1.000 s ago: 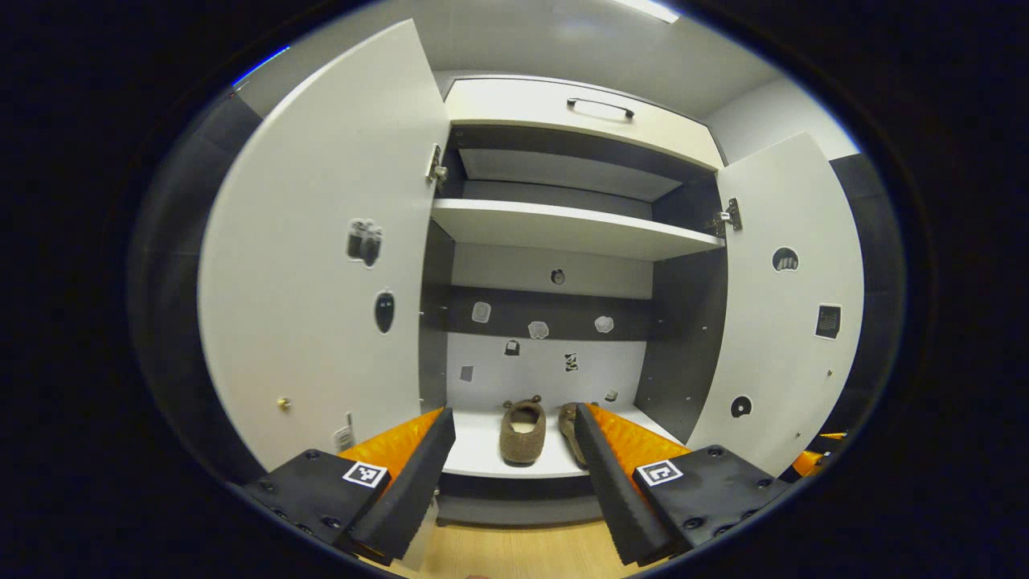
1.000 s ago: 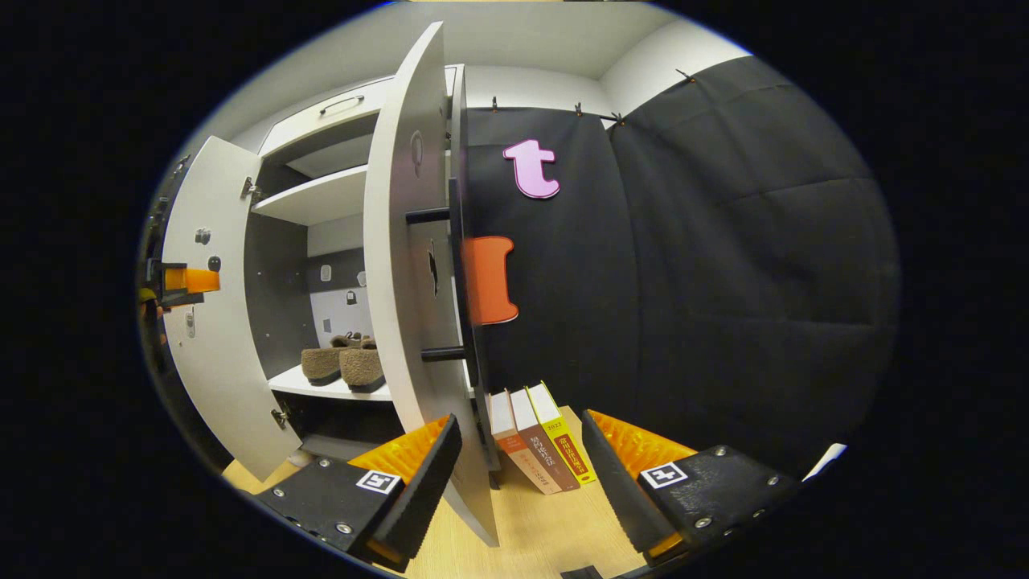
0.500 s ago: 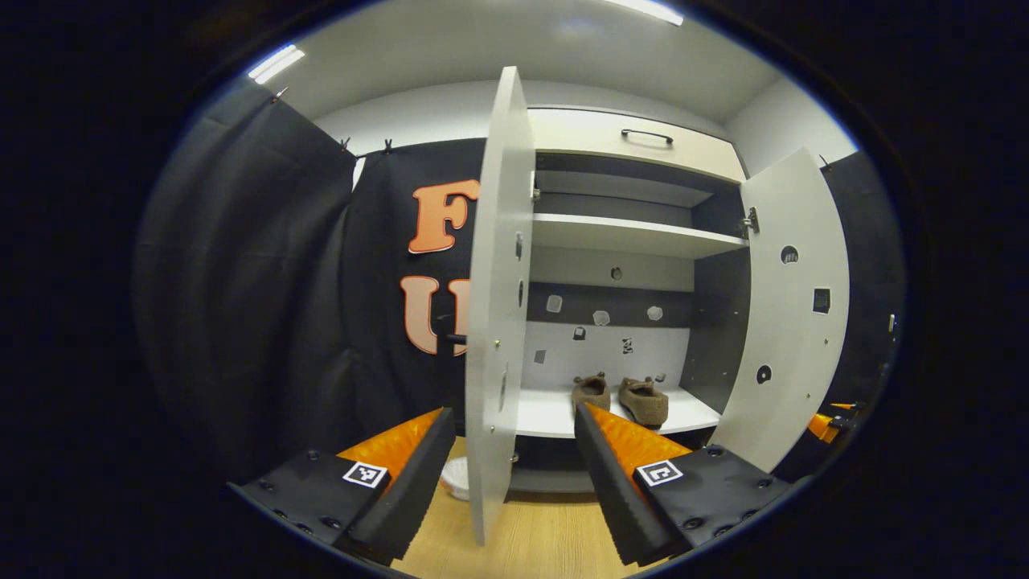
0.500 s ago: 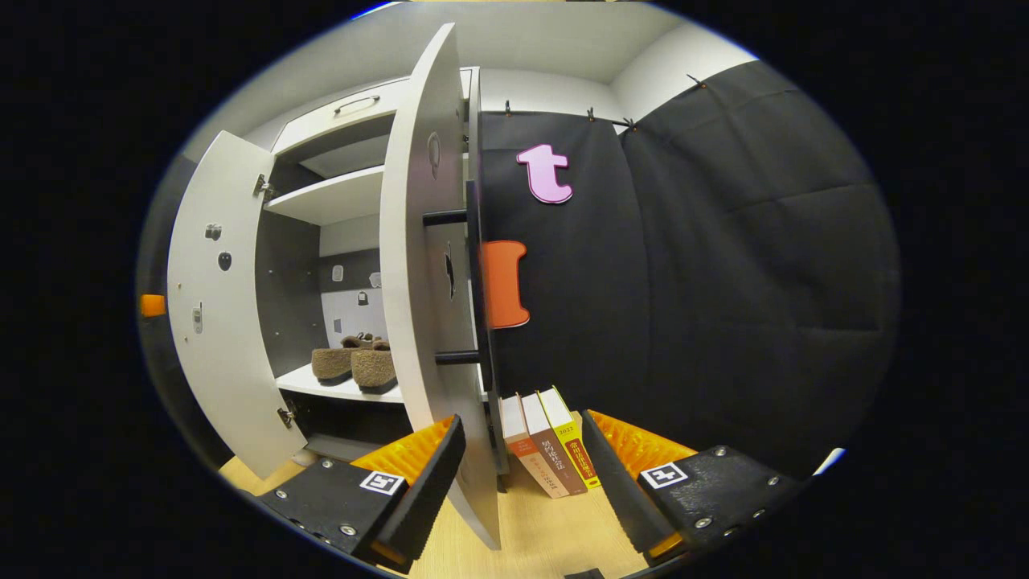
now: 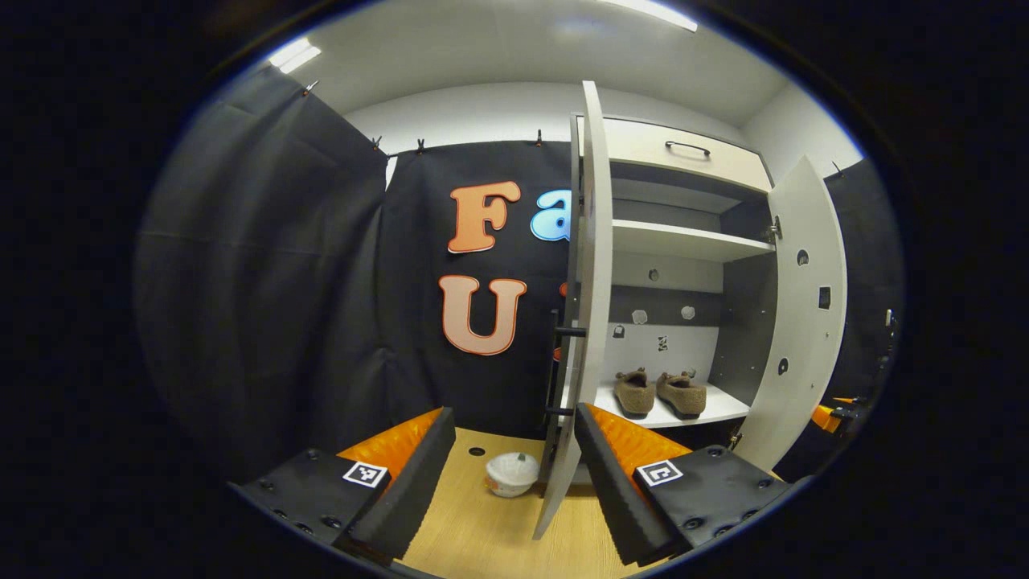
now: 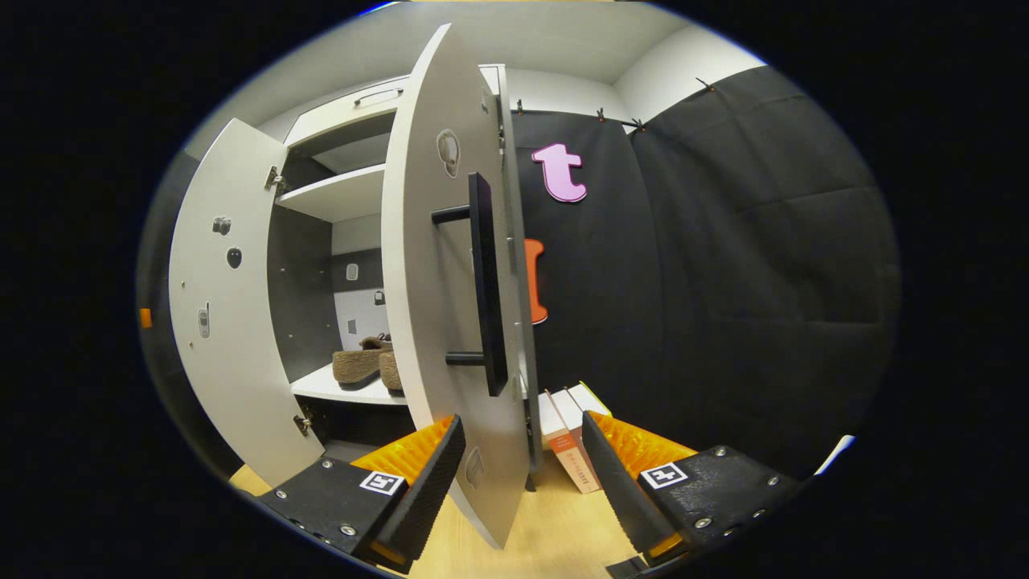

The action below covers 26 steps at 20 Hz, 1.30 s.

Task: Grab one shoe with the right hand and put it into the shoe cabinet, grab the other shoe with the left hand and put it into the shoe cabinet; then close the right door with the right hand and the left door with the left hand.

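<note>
Right door [image 6: 438, 281] now swung farther shut, both grippers' fingers wide, shoes [image 5: 661, 392] shelved

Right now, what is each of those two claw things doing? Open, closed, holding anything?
Left gripper: open, holding nothing, near the left door's edge.
Right gripper: open, holding nothing, the right door's edge between its fingers.
</note>
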{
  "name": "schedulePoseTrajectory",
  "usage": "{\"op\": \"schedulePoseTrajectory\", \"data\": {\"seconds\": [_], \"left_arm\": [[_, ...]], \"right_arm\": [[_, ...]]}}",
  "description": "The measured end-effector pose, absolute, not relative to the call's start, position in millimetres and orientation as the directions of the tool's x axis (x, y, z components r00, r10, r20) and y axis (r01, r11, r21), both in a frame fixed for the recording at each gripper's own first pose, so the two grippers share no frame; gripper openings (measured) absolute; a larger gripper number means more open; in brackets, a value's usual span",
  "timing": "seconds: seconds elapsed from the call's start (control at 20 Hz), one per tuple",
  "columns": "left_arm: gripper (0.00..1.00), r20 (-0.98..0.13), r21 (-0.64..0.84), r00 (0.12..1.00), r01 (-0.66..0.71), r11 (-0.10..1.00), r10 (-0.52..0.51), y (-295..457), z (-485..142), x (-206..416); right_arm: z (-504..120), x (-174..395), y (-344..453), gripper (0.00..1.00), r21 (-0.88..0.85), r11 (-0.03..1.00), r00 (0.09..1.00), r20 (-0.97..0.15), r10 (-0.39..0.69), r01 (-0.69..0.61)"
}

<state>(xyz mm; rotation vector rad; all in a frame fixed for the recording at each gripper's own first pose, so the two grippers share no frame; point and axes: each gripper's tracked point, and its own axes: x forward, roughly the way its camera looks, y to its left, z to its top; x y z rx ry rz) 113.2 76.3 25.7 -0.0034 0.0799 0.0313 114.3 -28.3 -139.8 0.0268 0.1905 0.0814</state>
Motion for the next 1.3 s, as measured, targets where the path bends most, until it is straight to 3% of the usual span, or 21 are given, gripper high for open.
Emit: {"op": "schedulePoseTrajectory", "data": {"seconds": [0.4,0.5,0.55,0.7,1.3], "left_arm": [[0.94,-0.106,-0.033,0.994,0.0,0.999,-0.004,123,5,120],[0.99,-0.101,-0.035,0.994,0.023,0.999,-0.026,126,0,125],[0.94,-0.105,-0.033,0.994,0.03,0.999,-0.033,127,-6,127],[0.97,-0.118,-0.039,0.992,0.04,0.998,-0.044,132,-19,137],[0.97,-0.175,-0.086,0.976,0.115,0.99,-0.129,99,-91,194]], "right_arm": [[-150,140,53,0.95,0.062,0.993,0.978,-0.178,0.112,-0.103],[-152,150,79,0.92,0.045,0.99,0.976,-0.169,0.141,-0.135],[-154,157,88,0.92,0.028,0.99,0.975,-0.171,0.143,-0.14],[-150,163,105,0.92,0.002,0.989,0.975,-0.172,0.143,-0.145],[-122,111,84,0.91,0.009,0.992,0.983,-0.135,0.124,-0.124]]}}
